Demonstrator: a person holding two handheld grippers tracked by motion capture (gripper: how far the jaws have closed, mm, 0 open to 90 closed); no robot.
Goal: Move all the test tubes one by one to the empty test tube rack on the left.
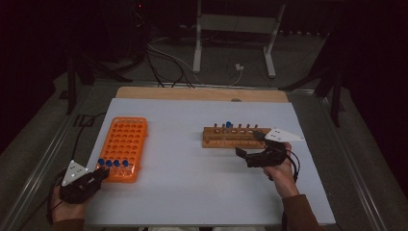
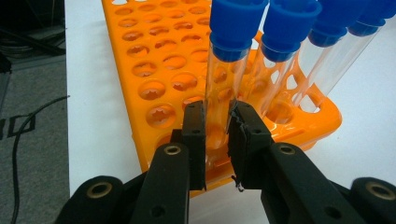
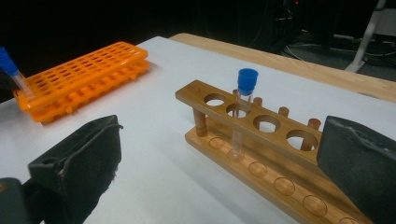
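Left gripper [image 2: 217, 135] – jaws clamped on blue-capped tube [image 2: 223, 79] in orange rack [image 2: 154, 70], frame centre; right gripper [image 3: 219, 177] jaws wide, empty.

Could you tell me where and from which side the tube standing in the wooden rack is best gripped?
Probably on the clear glass just under the blue cap, where the tube rises above the wooden rack. It stands upright with open space around its top, so come level from the near side, where the open right gripper faces it, jaws either side.
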